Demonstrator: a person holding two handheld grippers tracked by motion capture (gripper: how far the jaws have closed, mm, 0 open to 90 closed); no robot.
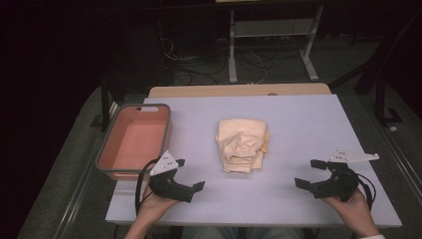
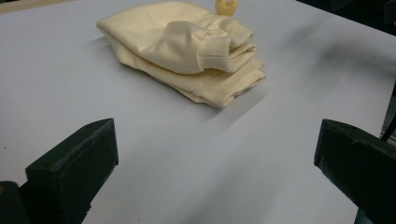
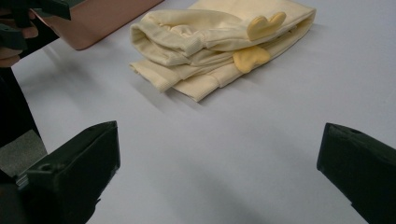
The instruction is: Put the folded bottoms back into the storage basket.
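White table [image 1: 308, 134] — folded cream garment [image 1: 242, 145] at centre, pink bin [image 1: 133, 140] at left edge.

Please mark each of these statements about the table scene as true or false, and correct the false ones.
1. The garment lies folded in the middle of the table. True.
2. The left gripper is shut on the garment. False: its jaws stand open and hold nothing, apart from the garment.
3. The bin holds the garment. False: the bin is on the left side of the table, with nothing seen in it.
4. The right gripper is open, to the right of the garment. True.
5. A ribbed cuff shows on the garment. True.
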